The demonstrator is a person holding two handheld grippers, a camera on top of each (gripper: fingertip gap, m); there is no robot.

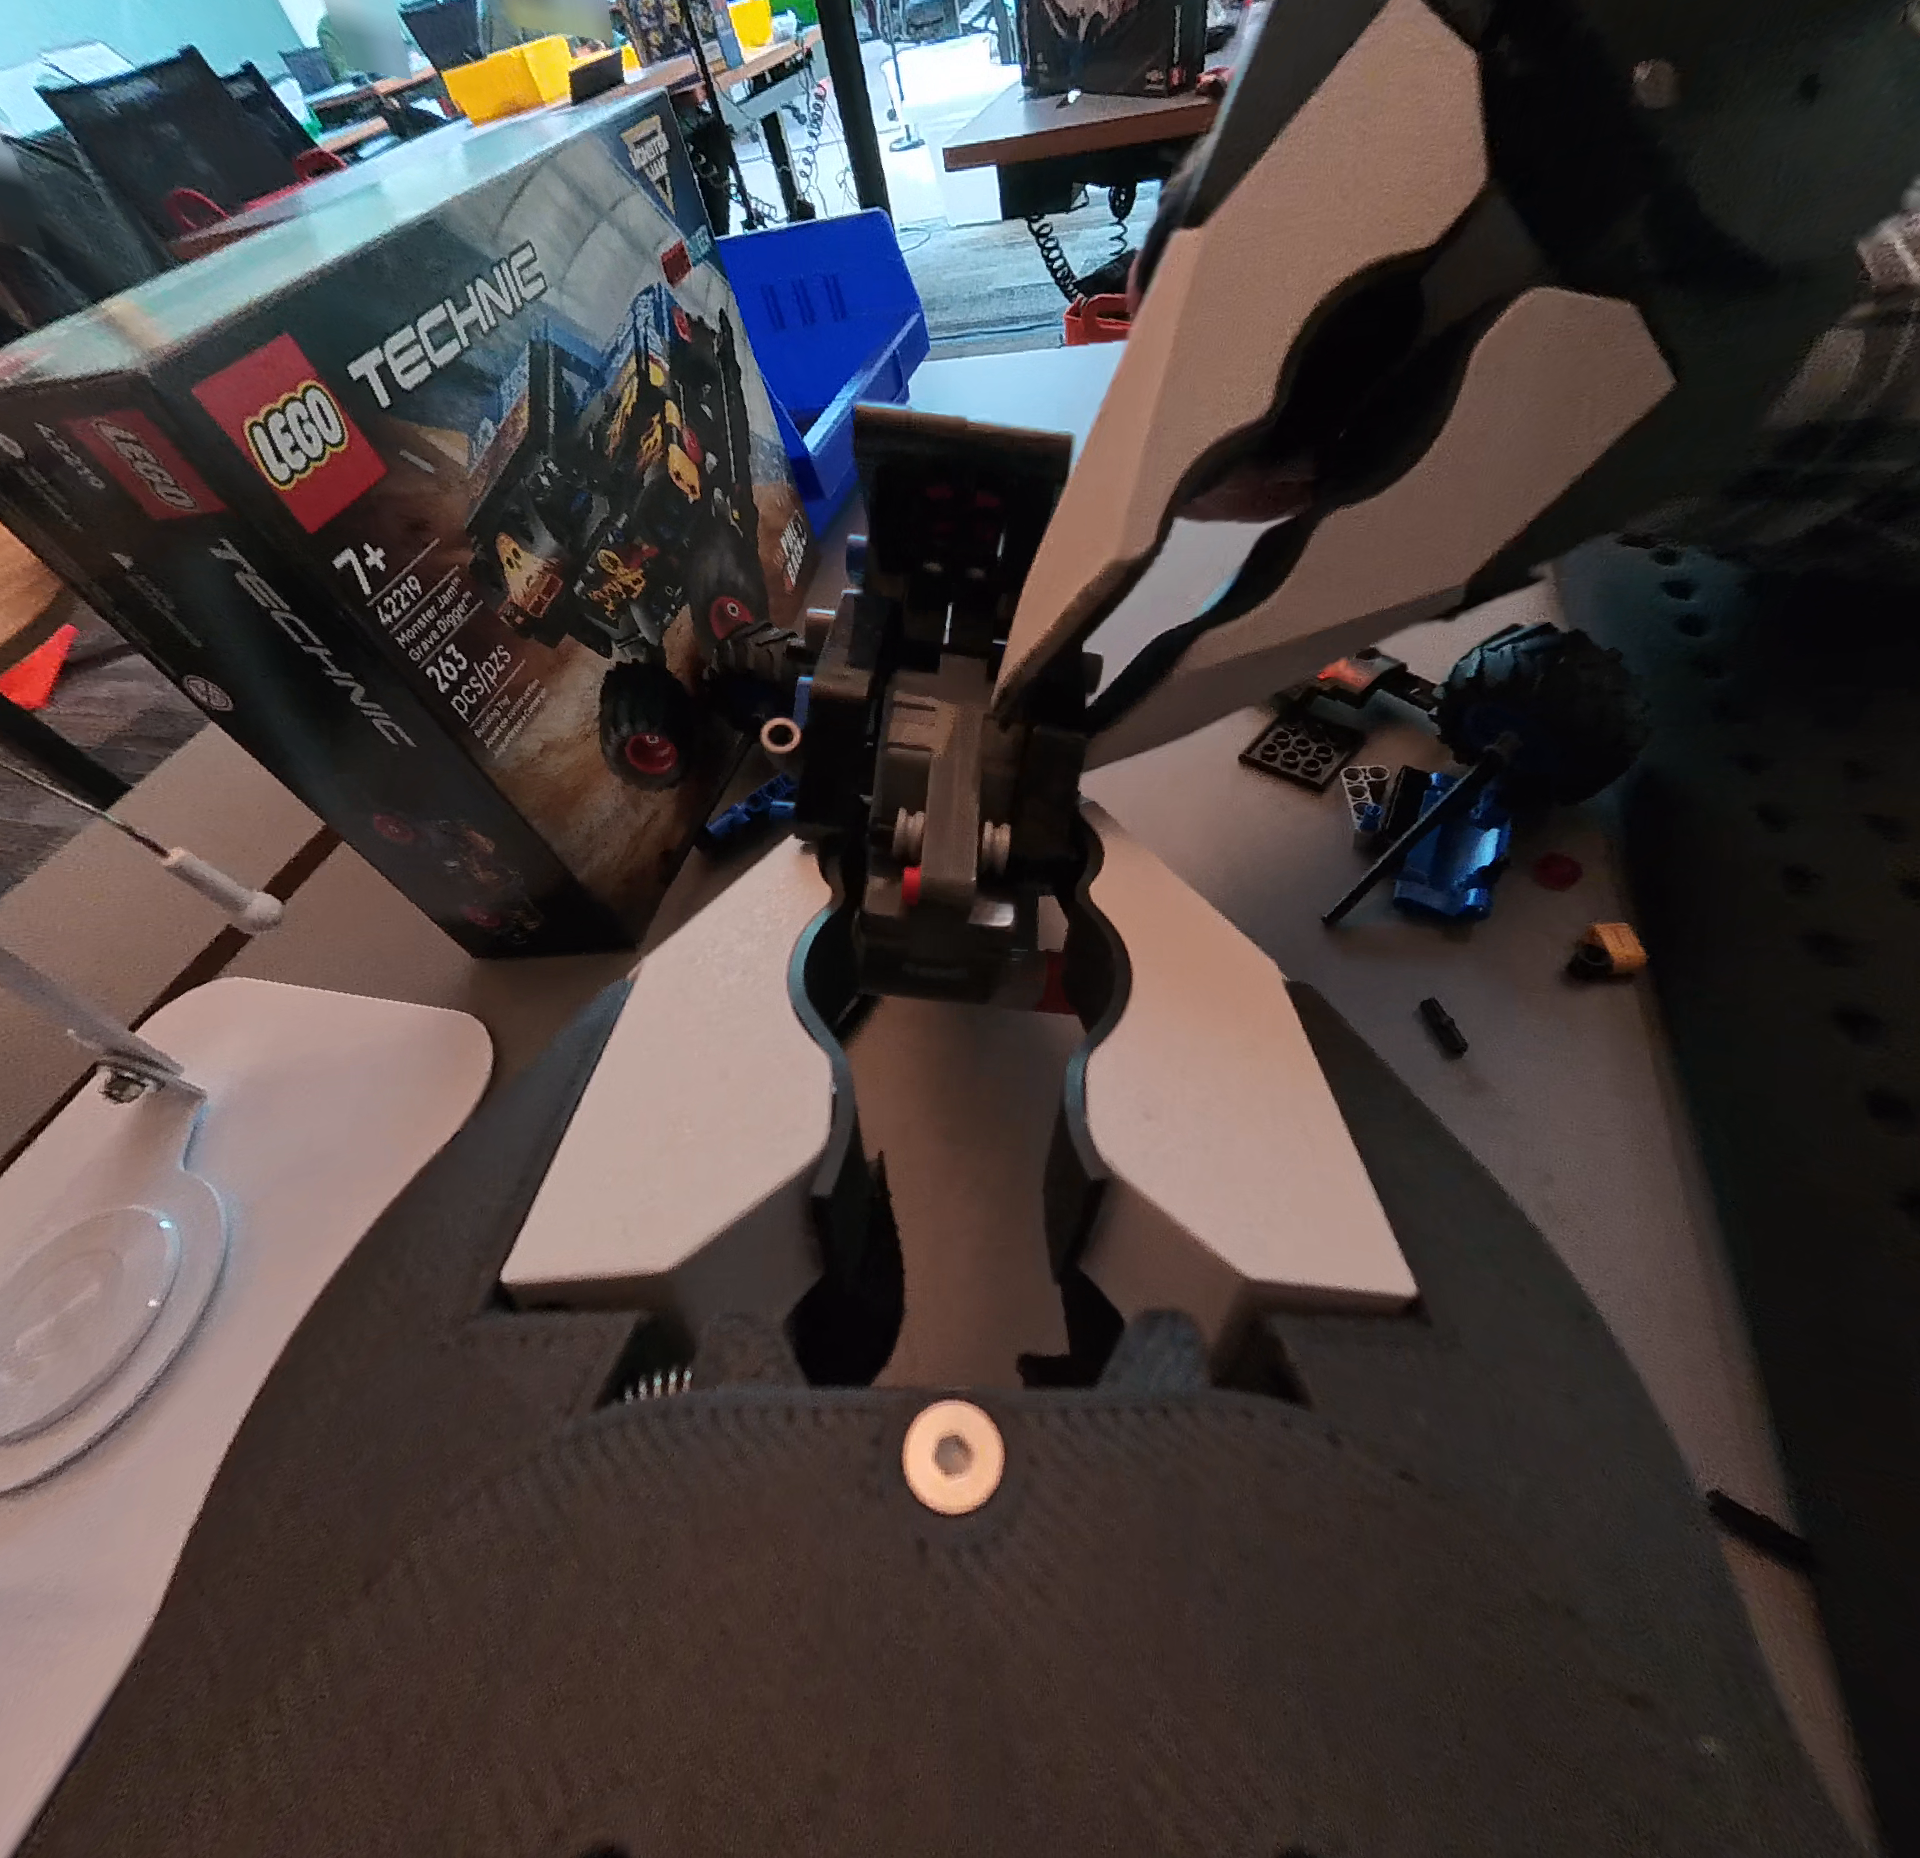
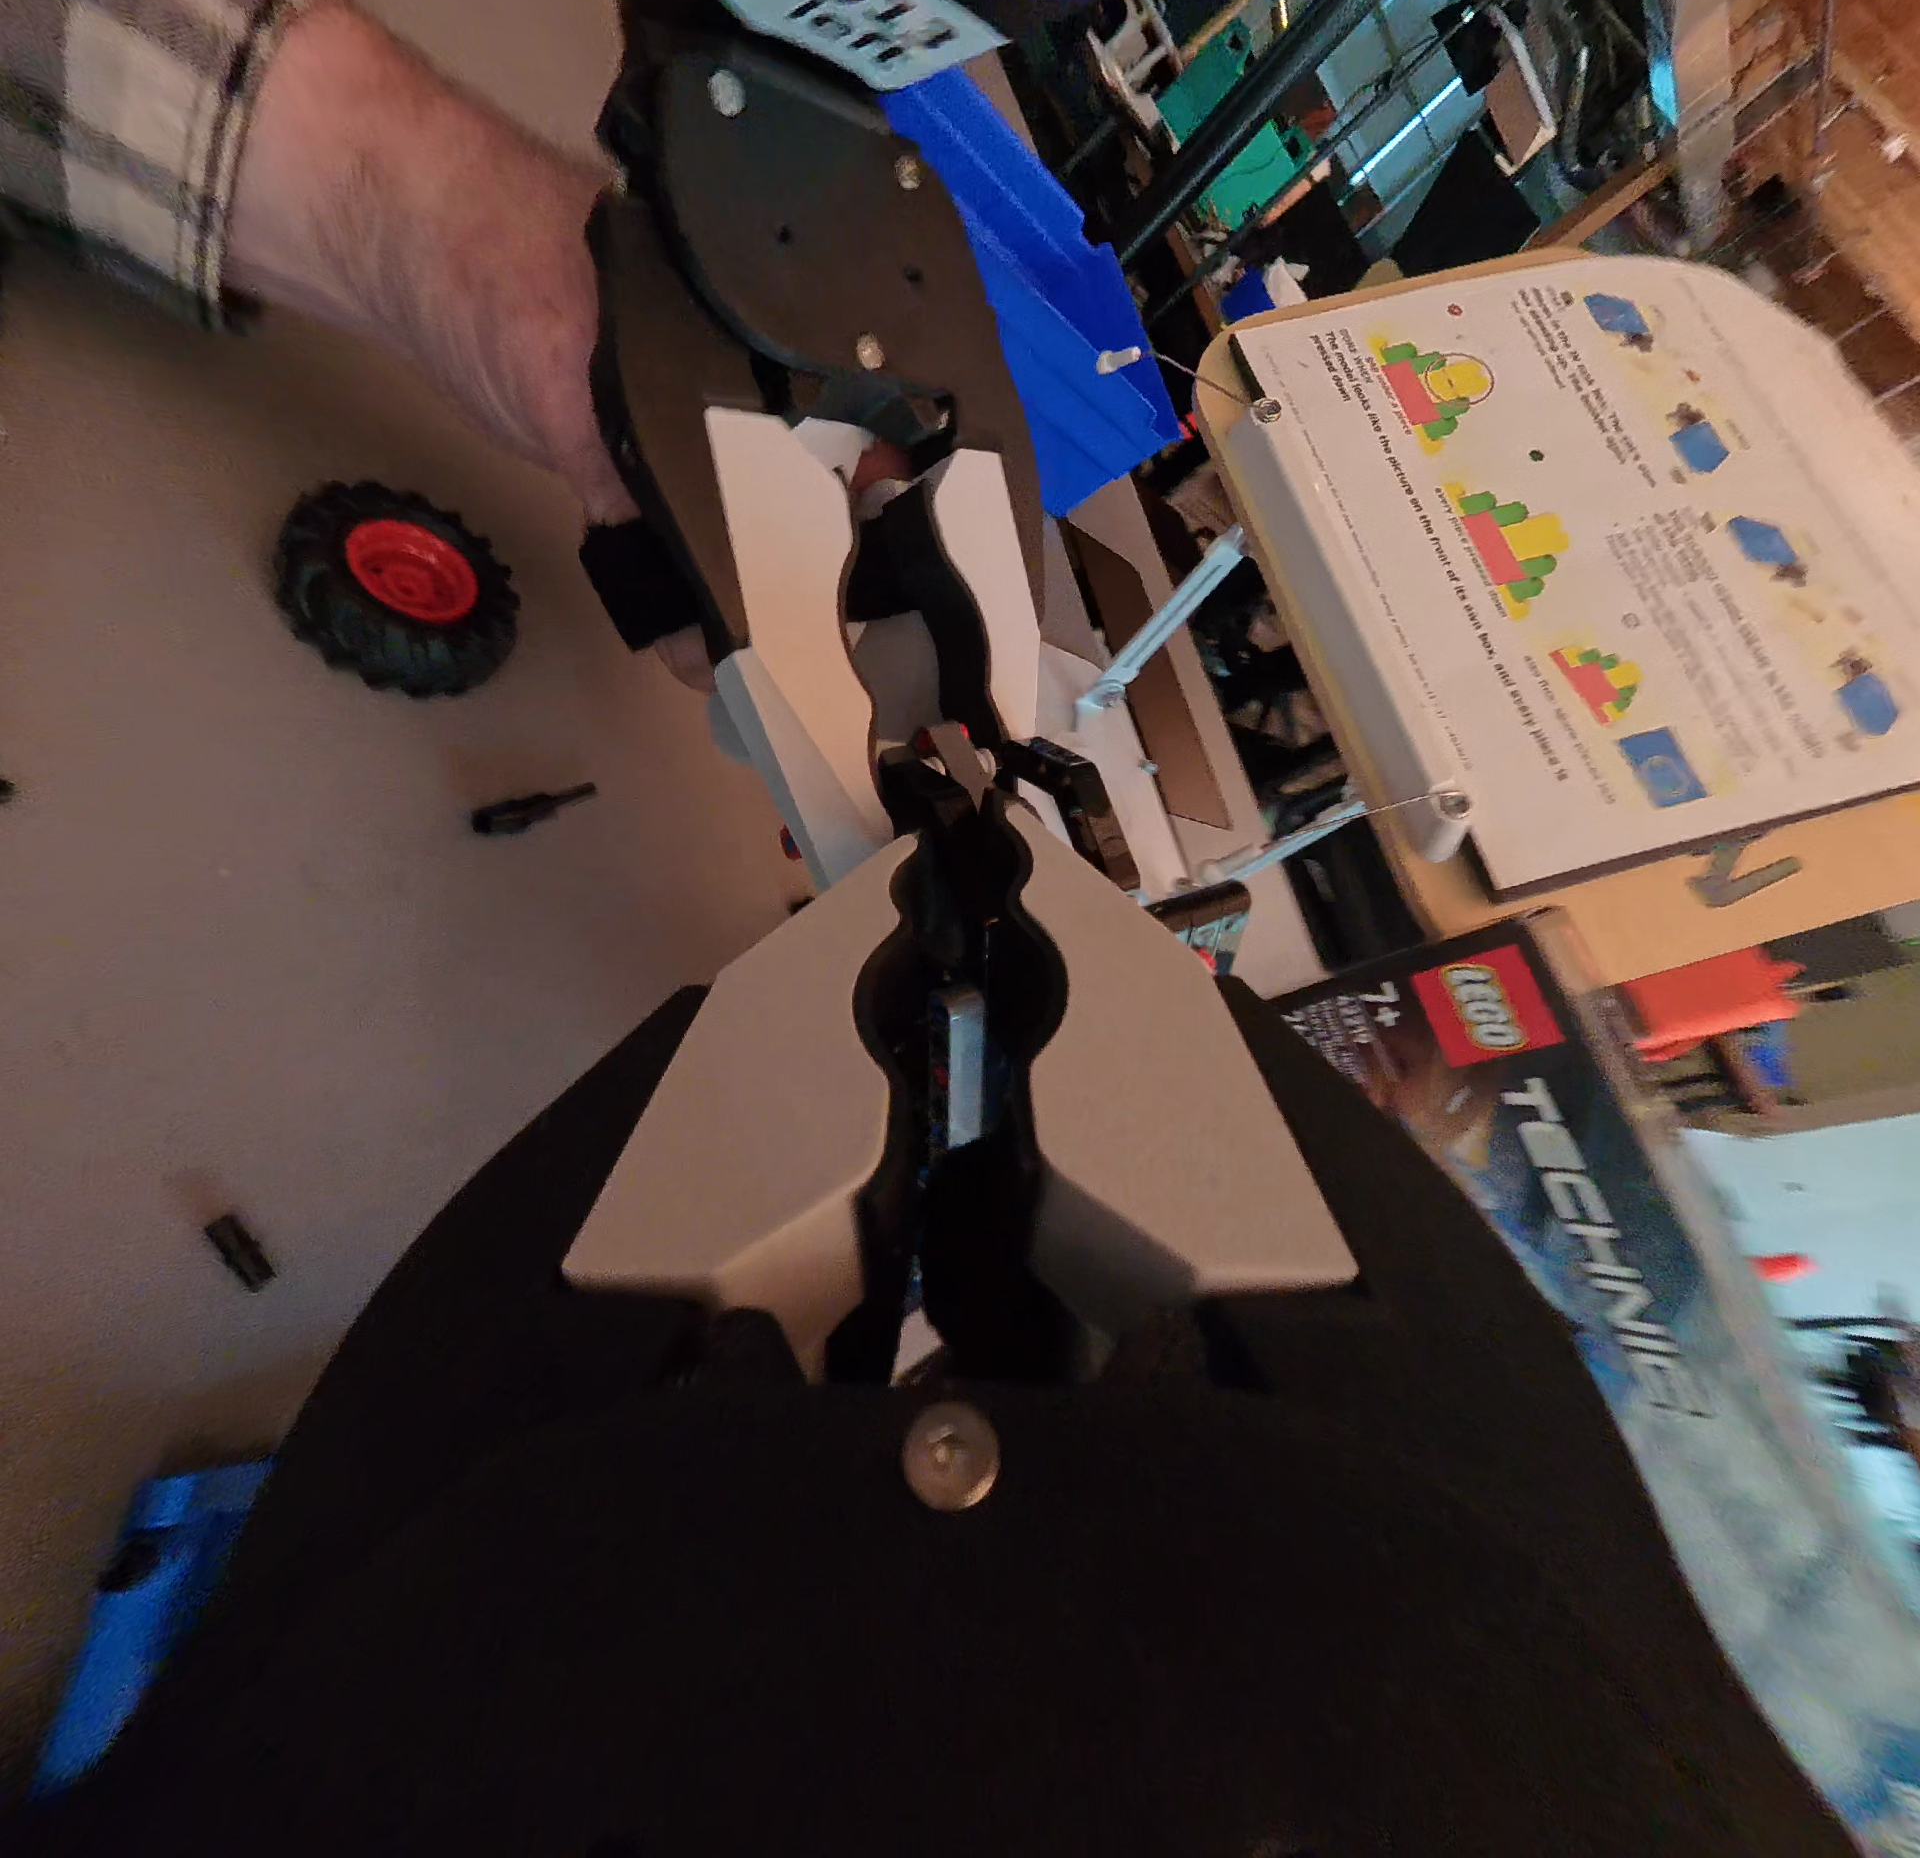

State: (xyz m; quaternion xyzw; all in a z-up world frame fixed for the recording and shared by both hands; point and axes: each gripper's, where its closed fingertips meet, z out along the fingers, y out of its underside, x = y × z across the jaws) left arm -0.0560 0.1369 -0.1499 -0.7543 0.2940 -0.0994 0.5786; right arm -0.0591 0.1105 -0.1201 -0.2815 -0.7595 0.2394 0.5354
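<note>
Left wrist view: half-built toy truck chassis (image 1: pixel 940 769) clamped by left gripper (image 1: pixel 951 935); right gripper (image 1: pixel 1039 702) pinched narrow onto it at 1 o'clock. Wheel (image 2: pixel 398 587), black pins (image 2: pixel 525 811) seen loose, unfitted.

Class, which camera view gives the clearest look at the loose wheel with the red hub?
The right wrist view: the wheel with the red hub lies flat on the table, hub facing the camera, unobstructed. The left wrist view shows no red hub, only a dark tyre among loose pieces.
</note>
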